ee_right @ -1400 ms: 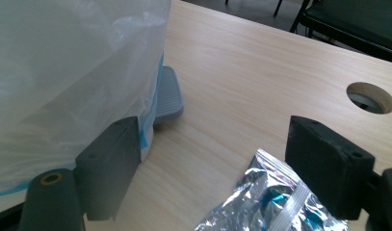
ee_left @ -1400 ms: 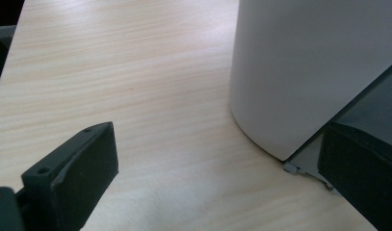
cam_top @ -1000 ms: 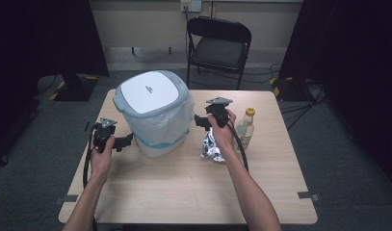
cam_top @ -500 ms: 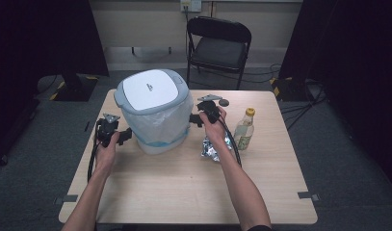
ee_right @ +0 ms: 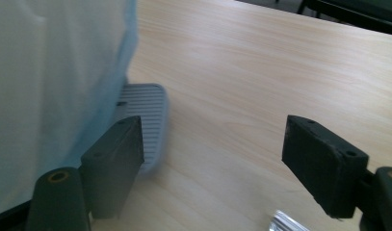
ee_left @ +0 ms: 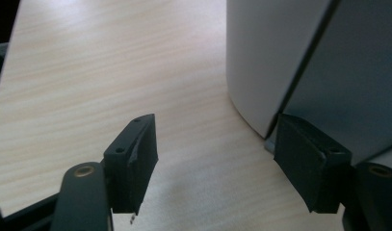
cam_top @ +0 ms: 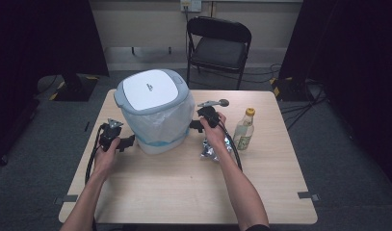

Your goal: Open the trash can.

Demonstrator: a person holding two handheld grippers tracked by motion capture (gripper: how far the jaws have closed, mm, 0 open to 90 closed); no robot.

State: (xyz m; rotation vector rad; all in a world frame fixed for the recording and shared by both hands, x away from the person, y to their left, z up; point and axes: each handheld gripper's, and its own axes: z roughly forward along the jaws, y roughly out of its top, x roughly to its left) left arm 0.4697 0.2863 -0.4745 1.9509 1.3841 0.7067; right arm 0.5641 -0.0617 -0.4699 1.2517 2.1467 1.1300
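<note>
Bin (cam_top: 155, 113): a pedal bin with a white lid and grey rim, lined with a thin pale bag that hangs over its sides; it stands upright on the tabletop (cam_top: 184, 192), toward the far left, between the two grippers.
Pedal (ee_right: 143, 122): a ribbed grey foot plate sticking out at the bin's base, lying flat on the wood just beside the right gripper's left-hand jaw.
Left gripper (cam_top: 117, 139): held at the bin's left flank near its base; its jaws have just been closing and now stand partly apart, with bare tabletop between them and nothing gripped. One jaw lies against or just beside the bin wall.
Right gripper (cam_top: 203, 118): at the bin's right flank, jaws wide apart and empty.
Handling: probably light and bulky if empty; the shell looks stiff, but the bag is soft and slippery, so a squeeze through it may slide. The firmer holds appear to be the rigid rim or the base, taken from both sides at once.
Bystanders: a bottle (cam_top: 244, 129) and a crumpled foil wrapper (cam_top: 210, 150) lie to the right.
</note>
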